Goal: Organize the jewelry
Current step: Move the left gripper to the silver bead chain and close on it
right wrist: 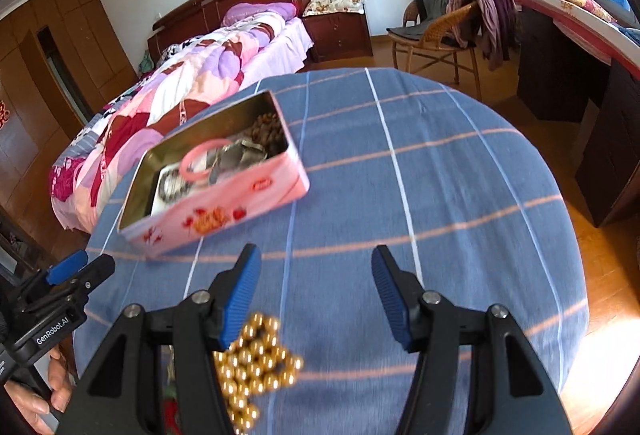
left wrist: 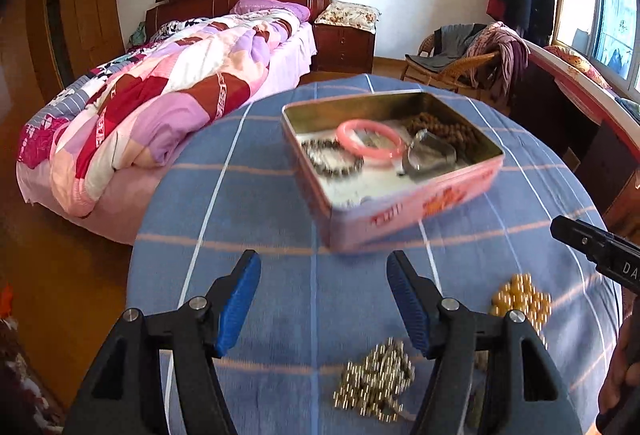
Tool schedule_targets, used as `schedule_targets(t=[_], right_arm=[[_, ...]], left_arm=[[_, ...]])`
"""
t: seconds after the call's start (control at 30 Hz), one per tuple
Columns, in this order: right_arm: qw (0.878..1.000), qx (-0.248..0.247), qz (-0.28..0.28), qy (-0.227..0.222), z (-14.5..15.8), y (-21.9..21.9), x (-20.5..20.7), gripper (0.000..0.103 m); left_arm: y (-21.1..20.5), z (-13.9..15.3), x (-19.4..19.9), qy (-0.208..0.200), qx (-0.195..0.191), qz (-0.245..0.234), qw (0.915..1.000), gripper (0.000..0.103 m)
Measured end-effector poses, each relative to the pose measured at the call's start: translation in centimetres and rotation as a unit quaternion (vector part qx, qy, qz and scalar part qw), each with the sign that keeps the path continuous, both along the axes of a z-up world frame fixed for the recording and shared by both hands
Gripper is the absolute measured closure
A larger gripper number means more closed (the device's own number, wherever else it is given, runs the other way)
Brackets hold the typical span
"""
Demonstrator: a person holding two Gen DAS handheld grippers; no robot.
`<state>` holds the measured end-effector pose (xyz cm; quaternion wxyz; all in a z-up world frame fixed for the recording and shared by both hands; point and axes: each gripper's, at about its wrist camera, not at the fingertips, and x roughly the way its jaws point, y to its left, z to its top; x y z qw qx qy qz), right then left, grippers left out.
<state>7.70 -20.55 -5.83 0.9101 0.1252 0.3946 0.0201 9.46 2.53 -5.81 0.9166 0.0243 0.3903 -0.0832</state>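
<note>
Both sets of jaws open and empty: left gripper (left wrist: 322,299), right gripper (right wrist: 316,293). Gold bead bracelet (right wrist: 252,363) and silver chain (left wrist: 376,379) on near counter (right wrist: 440,175), outside open pink tin box (right wrist: 216,211). Risk: loose beads slipping from a shallow pinch.

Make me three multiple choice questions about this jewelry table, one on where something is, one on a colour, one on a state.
1. Where does the gold bead bracelet lie?
A. in the tin
B. on the blue checked cloth, outside the tin
C. on the bed

2. What colour is the bangle in the tin?
A. pink
B. green
C. black

3. How does the pink tin stand?
A. lid shut
B. open, with jewelry inside
C. open and empty

Answers:
1 B, the beads rest on the cloth near the right gripper, apart from the tin.
2 A, a pink ring lies over the other pieces.
3 B, no lid covers it, and the bangle and dark beads show inside.
</note>
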Motion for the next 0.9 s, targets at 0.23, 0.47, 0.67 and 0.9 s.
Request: schedule_targets(t=[0.23,0.47,0.67,0.9], right_arm=[[1.0,-0.005,0.028,-0.002,-0.2,1.3,-2.0,0.042],[0.999,-0.021,0.05,-0.004,-0.6,2.6,-3.4,0.048],[0.998,-0.017,0.064,0.002,-1.0,3.2,-3.9,0.059],[0.998,-0.013,0.058,0.001,-0.8,3.1,-4.3,0.059]], left_arm=[[2.0,-0.6,-2.6,0.006,-0.03,-0.008,0.9995,0.037],[2.3,-0.7,-5.5,0.01,-0.036,-0.056,0.9977,0.037],[1.2,-1.2,-6.1,0.035,-0.045,-0.09,0.9943,0.062],[1.3,-2.4,-5.9,0.045,-0.016,-0.09,0.9948,0.062]])
